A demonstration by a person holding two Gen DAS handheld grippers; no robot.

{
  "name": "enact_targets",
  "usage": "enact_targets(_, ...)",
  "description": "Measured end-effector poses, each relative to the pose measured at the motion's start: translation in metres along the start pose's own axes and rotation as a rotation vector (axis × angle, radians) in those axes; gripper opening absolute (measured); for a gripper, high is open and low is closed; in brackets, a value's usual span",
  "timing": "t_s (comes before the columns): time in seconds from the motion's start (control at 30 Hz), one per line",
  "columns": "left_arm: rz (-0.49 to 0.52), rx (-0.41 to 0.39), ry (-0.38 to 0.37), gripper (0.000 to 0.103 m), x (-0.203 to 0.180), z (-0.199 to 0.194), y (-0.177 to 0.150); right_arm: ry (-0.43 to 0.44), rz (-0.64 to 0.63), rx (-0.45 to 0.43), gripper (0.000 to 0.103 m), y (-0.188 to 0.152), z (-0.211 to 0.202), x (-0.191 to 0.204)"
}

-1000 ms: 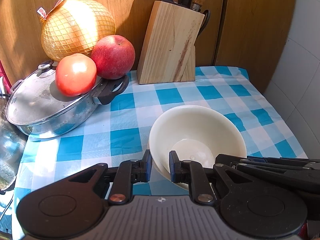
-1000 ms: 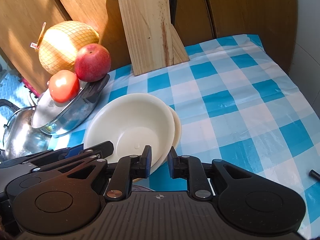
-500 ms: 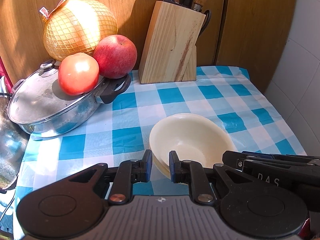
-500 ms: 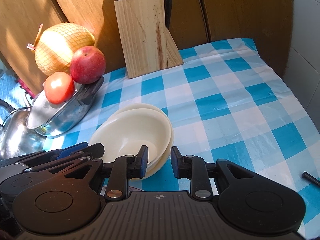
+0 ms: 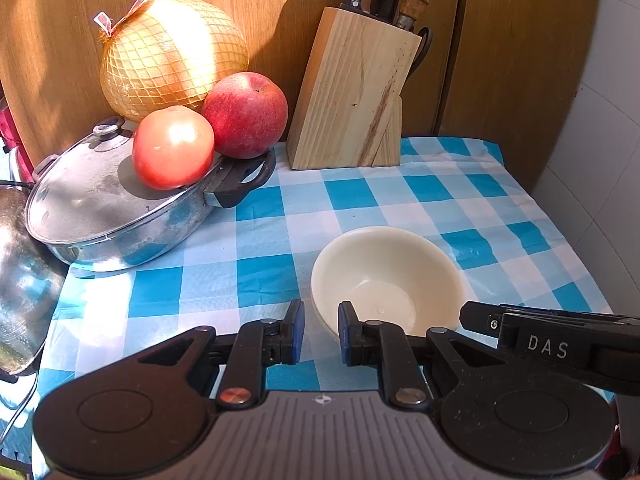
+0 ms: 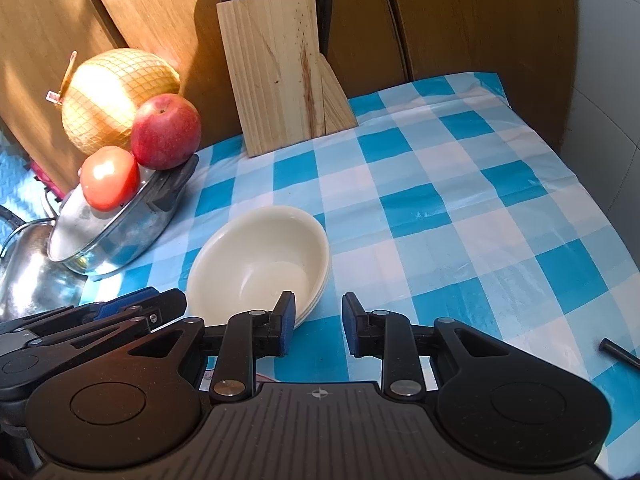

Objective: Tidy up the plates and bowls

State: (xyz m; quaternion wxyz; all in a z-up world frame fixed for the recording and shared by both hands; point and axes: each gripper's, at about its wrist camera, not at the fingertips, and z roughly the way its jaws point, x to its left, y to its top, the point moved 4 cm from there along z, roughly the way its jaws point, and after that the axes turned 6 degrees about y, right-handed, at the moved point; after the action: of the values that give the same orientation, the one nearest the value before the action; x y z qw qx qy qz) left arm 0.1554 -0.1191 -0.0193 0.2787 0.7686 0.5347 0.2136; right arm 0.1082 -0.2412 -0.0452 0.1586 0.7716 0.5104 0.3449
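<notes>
A small stack of cream bowls (image 5: 384,276) (image 6: 260,256) sits nested on the blue-and-white checked cloth (image 6: 440,208). My left gripper (image 5: 320,334) hovers at the stack's near left rim with its jaws shut on nothing; the rim only shows behind the narrow gap. My right gripper (image 6: 318,326) stands open just right of the stack. Only cloth shows between its blue pads (image 6: 352,320), and its left finger overlaps the rim in the picture. The right gripper's fingers (image 5: 480,318) reach in beside the stack in the left wrist view.
A lidded steel pot (image 5: 100,208) with a tomato (image 5: 172,148) and an apple (image 5: 244,116) on it stands at the left. Behind it is a netted pomelo (image 5: 172,52). A wooden knife block (image 5: 356,92) is at the back, a kettle (image 5: 20,280) at far left, a dark rod (image 6: 620,354) at near right.
The top bowl came down from a raised, tilted hold into the bowl beneath it. The right jaws parted off its rim. The left gripper stayed shut and hardly moved.
</notes>
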Motion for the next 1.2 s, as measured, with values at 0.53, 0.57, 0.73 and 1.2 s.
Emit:
enact_targets(0.53, -0.081, 0.085, -0.075, 0.018, 0.000, 0.026, 0.001, 0.007, 0.084, 0.018, 0.048, 0.001, 0.020, -0.011)
enact_targets(0.57, -0.075, 0.084, -0.065, 0.018, -0.002, 0.028, 0.001, 0.009, 0.090, 0.019, 0.048, 0.001, 0.021, -0.011)
enact_targets(0.73, -0.061, 0.081, -0.050, 0.018, -0.005, 0.036, 0.007, 0.033, 0.135, 0.056, 0.046, 0.004, 0.036, -0.015)
enact_targets(1.2, 0.002, 0.058, -0.034, 0.018, -0.030, 0.056, 0.027, 0.049, 0.202, 0.067, 0.024, 0.026, 0.052, -0.028)
